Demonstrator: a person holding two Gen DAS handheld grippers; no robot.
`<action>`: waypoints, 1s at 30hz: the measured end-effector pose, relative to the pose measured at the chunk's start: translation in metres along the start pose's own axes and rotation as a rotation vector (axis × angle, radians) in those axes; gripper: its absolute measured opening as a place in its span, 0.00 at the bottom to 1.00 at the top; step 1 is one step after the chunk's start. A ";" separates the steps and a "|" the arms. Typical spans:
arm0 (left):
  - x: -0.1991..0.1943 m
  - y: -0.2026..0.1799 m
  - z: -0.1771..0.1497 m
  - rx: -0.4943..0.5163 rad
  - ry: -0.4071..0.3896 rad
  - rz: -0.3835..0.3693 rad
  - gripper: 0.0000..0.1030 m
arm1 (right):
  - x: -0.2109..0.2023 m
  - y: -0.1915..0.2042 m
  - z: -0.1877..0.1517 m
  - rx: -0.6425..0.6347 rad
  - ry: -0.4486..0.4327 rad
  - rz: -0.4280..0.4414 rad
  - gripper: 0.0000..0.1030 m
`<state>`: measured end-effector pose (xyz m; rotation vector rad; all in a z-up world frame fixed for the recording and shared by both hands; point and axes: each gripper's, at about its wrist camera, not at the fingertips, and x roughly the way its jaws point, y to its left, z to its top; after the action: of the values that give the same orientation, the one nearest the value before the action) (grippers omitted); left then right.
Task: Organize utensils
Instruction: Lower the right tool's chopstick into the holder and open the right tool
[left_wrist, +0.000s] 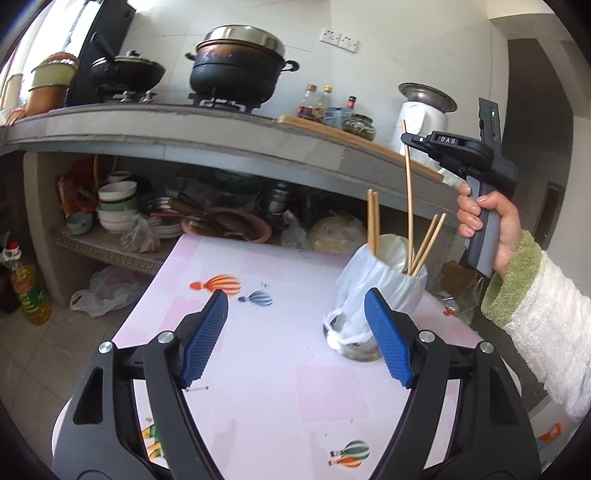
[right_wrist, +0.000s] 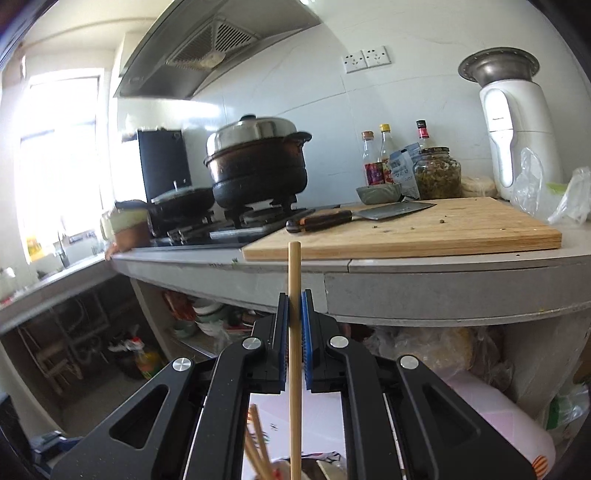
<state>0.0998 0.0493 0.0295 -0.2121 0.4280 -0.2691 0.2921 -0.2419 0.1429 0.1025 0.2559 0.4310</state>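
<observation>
Chopsticks of pale bamboo are standing in a round metal holder wrapped in a thin white plastic bag, two upright at its left rim and two leaning at its right, and the holder is sitting on a pink tablecloth printed with striped hot-air balloons. One long bamboo chopstick is being clenched upright by the right gripper, its lower end reaching down into the holder (whether it is touching the bottom I cannot tell). The right gripper's black body is bearing the white letters "DAS". The left gripper is hanging wide apart with nothing between its blue ribbed pads, the holder lying just behind its right pad. A glass jar of greenish pickles is standing on the grey counter.
</observation>
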 end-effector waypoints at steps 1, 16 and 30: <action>-0.002 0.004 -0.003 -0.007 0.005 0.007 0.71 | 0.003 0.002 -0.005 -0.013 0.003 -0.009 0.07; -0.002 0.010 -0.014 -0.036 0.033 -0.012 0.71 | -0.017 0.006 -0.061 -0.016 0.013 -0.004 0.07; 0.001 -0.014 -0.019 -0.029 0.063 -0.062 0.73 | -0.043 0.001 -0.102 -0.005 0.130 -0.038 0.27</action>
<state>0.0893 0.0330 0.0159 -0.2457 0.4885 -0.3317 0.2267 -0.2544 0.0546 0.0649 0.3844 0.4008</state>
